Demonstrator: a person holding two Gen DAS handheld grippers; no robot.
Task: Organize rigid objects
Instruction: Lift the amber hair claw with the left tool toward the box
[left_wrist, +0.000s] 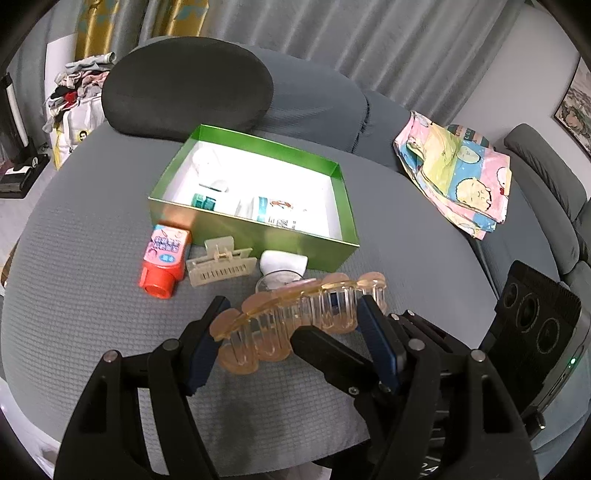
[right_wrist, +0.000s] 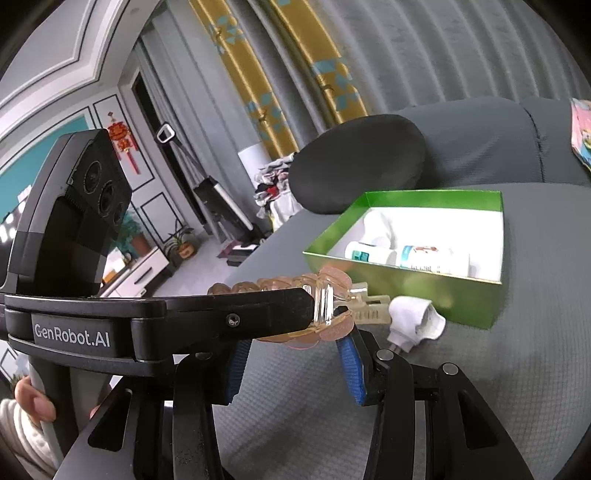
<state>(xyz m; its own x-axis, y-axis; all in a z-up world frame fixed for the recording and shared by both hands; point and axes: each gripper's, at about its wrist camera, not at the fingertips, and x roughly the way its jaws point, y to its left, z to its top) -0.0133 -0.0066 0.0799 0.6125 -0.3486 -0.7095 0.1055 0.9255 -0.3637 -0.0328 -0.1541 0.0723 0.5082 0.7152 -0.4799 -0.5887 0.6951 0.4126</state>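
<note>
Both grippers grip the translucent amber plastic hair claw clip (left_wrist: 295, 317): the left gripper (left_wrist: 288, 328) half open across its length, the right gripper (right_wrist: 291, 354) nearly closed on one end. Beyond the fingers sits the open green cardboard box (left_wrist: 334, 171). Only the left view shows the red-and-pink toy phone (left_wrist: 164, 260).

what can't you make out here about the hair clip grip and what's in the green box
- Right gripper pads on the amber hair claw clip: right wrist view, the left gripper's black finger crosses in front.
- Far box contents: left wrist view, the white interior of the green box is blown out by glare.
- Bottle label: right wrist view, print too small.
- White bundle: left wrist view, the clip covers its lower part.
</note>
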